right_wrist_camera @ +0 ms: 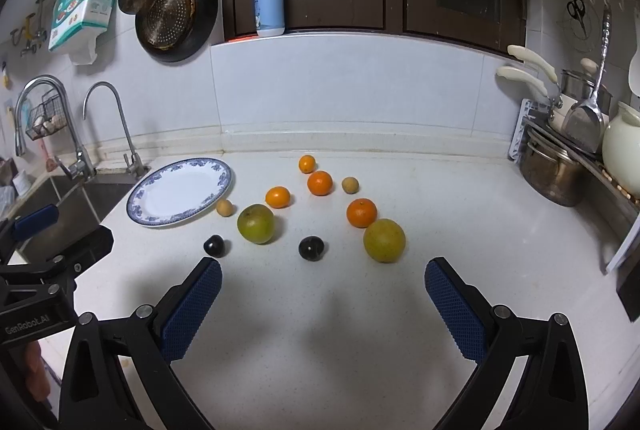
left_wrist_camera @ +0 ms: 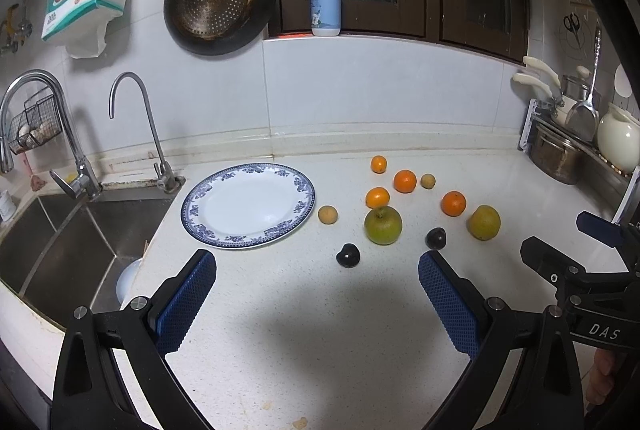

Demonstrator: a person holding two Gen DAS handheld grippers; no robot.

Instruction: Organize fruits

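While both tongs (left_wrist_camera: pixel 317 262) (right_wrist_camera: pixel 323 268) gape empty, the sink (left_wrist_camera: pixel 60 242) runs off-frame beside the plate (left_wrist_camera: pixel 248 206).

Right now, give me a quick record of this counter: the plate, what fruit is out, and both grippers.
plate: blue-rimmed plate, nothing on it, beside the sink
orange citrus: four, loose on the countertop right of the plate
large yellow-green fruits: two
dark fruits: two, nearest the grippers
small tan fruits: two
left gripper: open, holding nothing
right gripper: open, holding nothing
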